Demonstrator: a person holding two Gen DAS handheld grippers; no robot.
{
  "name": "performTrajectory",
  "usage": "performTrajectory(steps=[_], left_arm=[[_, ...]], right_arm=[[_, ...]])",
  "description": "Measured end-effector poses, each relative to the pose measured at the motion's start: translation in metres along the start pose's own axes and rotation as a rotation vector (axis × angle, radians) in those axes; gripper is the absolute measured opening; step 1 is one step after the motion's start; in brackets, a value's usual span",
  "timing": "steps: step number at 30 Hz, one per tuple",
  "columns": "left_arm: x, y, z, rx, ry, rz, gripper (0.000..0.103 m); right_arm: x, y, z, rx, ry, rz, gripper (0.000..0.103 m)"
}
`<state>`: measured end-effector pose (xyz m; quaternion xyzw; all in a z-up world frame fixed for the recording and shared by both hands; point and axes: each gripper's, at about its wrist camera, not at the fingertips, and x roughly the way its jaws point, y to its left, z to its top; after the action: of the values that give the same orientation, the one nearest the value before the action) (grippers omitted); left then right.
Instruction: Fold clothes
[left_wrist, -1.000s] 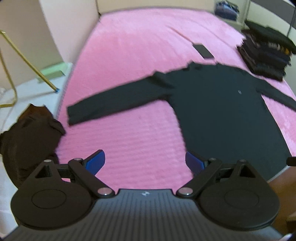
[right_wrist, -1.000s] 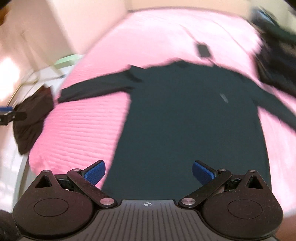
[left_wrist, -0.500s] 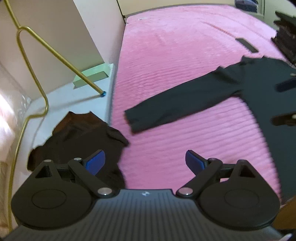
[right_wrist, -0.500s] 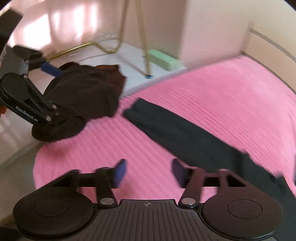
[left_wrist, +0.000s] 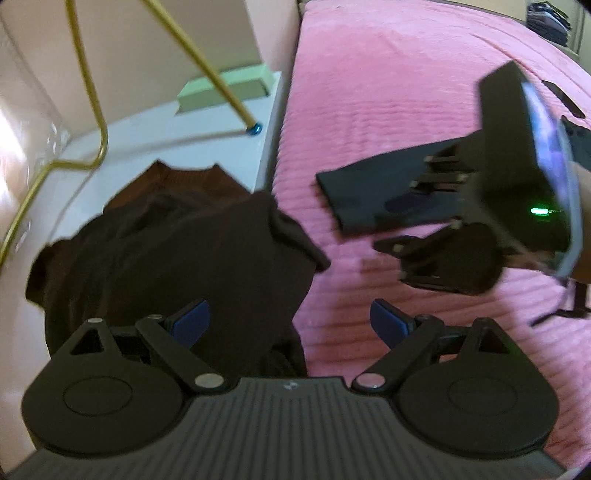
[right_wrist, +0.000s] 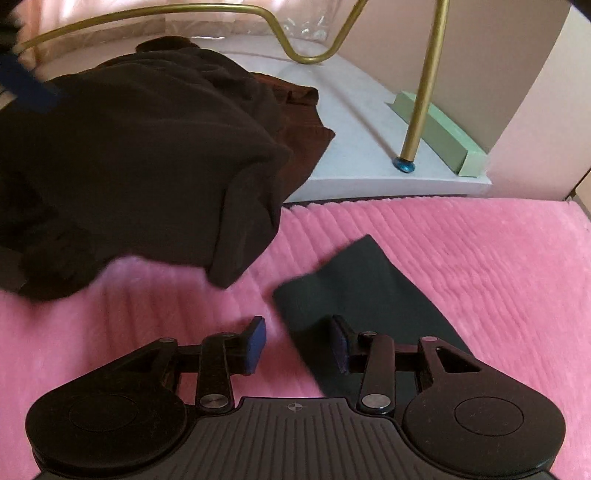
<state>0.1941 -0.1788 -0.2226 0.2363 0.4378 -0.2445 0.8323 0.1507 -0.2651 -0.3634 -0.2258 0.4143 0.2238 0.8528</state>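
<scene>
A black long-sleeved top lies on a pink bed (left_wrist: 388, 92); only its left sleeve (left_wrist: 362, 195) shows, cuff end toward the bed's edge. In the right wrist view the cuff (right_wrist: 354, 280) lies just ahead of my right gripper (right_wrist: 297, 345), whose jaws are partly open, with the right pad over the sleeve edge. My left gripper (left_wrist: 290, 321) is wide open and empty, low at the bed's edge over a dark brown garment (left_wrist: 177, 236). The right gripper's body (left_wrist: 480, 206) shows in the left wrist view, above the sleeve.
The dark brown garment (right_wrist: 140, 155) hangs over the bed's corner onto a pale floor (right_wrist: 354, 147). A gold metal rack (right_wrist: 421, 92) with a blue foot (right_wrist: 404, 164) and a green block (right_wrist: 439, 133) stand by the wall.
Both grippers swung left from the top's body toward its left sleeve. The right gripper came down close to the cuff and its jaws narrowed. The left gripper stayed wide open.
</scene>
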Motion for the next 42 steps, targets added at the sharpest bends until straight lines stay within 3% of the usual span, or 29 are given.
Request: performTrajectory(steps=[1,2,3,6,8,13,15,18,21,24,28,30,34,40,42], left_arm=[[0.003,0.002,-0.003,-0.009,0.009,-0.001,0.092],[0.006,0.004,-0.006,-0.018,0.017,-0.002,0.092],[0.007,0.006,-0.008,-0.029,0.023,-0.004,0.092],[0.007,0.007,-0.011,-0.052,0.032,-0.009,0.092],[0.005,-0.003,-0.007,-0.041,0.023,-0.027,0.092],[-0.001,-0.043,0.015,0.019,-0.025,-0.093,0.092],[-0.004,-0.06,0.024,0.043,-0.044,-0.12,0.092],[-0.008,-0.084,0.036,0.079,-0.072,-0.16,0.092],[-0.018,-0.128,0.056,0.148,-0.117,-0.222,0.092],[-0.032,-0.185,0.074,0.231,-0.16,-0.279,0.092],[-0.048,-0.268,0.089,0.328,-0.205,-0.323,0.092],[-0.052,-0.308,0.092,0.362,-0.197,-0.329,0.092],[-0.059,-0.385,0.094,0.408,-0.168,-0.352,0.092],[-0.059,-0.484,0.096,0.496,-0.107,-0.395,0.092],[-0.059,-0.513,0.096,0.543,-0.105,-0.402,0.092]], right_arm=[[0.001,-0.003,0.001,0.017,-0.003,0.005,0.04],[0.003,-0.007,0.003,0.034,-0.007,0.011,0.014],[0.004,-0.01,0.004,0.052,-0.01,0.016,0.004],[-0.017,-0.028,0.01,0.129,-0.061,0.016,0.004],[-0.052,-0.05,0.012,0.217,-0.133,-0.002,0.004],[-0.196,-0.142,-0.022,0.566,-0.358,-0.164,0.004],[-0.268,-0.173,-0.067,0.723,-0.424,-0.283,0.004],[-0.372,-0.194,-0.169,0.976,-0.465,-0.512,0.004],[-0.44,-0.189,-0.29,1.173,-0.368,-0.748,0.004],[-0.452,-0.189,-0.418,1.406,-0.23,-0.829,0.004],[-0.431,-0.196,-0.542,1.614,-0.143,-0.741,0.004],[-0.416,-0.201,-0.576,1.678,-0.127,-0.667,0.004],[-0.418,-0.211,-0.61,1.672,-0.16,-0.572,0.004],[-0.451,-0.212,-0.609,1.495,-0.293,-0.483,0.004],[-0.45,-0.211,-0.626,1.551,-0.276,-0.453,0.004]])
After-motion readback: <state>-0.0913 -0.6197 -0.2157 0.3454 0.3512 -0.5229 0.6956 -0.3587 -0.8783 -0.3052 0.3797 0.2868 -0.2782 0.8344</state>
